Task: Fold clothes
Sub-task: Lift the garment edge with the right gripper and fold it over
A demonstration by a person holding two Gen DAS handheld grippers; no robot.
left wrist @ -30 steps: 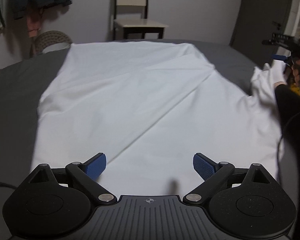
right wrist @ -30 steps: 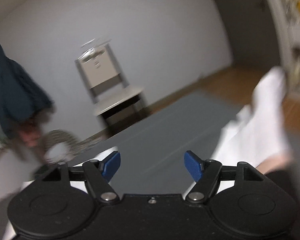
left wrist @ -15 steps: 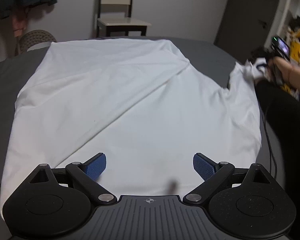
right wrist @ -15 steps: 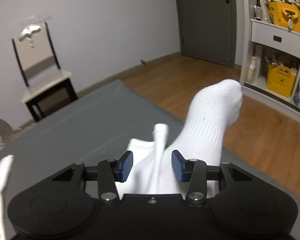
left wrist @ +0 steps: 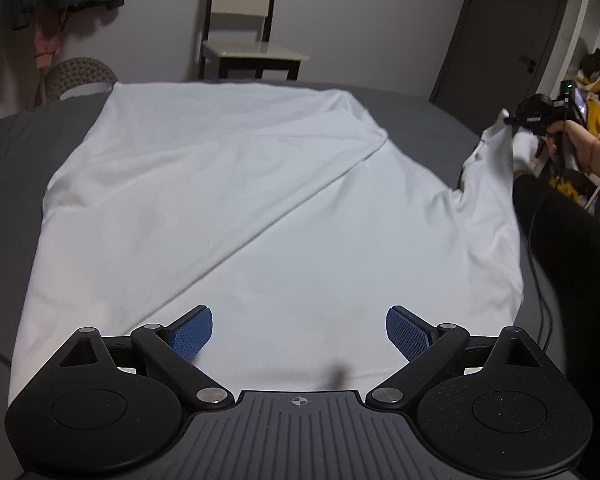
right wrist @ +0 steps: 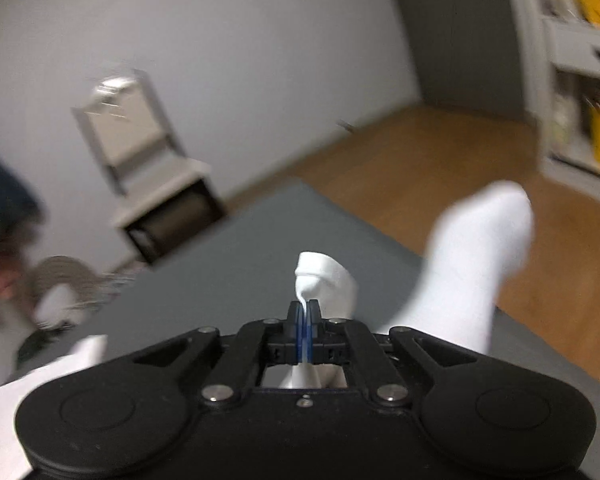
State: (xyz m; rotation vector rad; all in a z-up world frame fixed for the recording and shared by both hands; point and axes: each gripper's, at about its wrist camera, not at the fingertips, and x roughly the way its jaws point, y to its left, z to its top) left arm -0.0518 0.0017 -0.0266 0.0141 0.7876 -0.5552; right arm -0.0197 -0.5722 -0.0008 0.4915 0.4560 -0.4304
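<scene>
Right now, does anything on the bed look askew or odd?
Yes: the white garment has a diagonal fold across it, and its right corner is bunched and lifted off the bed, pinched in the shut right claw.

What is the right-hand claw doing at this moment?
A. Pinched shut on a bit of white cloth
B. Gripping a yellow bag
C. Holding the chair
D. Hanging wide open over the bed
A: in the right wrist view the right claw has its blue pads pressed together with a fold of the white garment caught between them, while the left claw stands wide open.
</scene>
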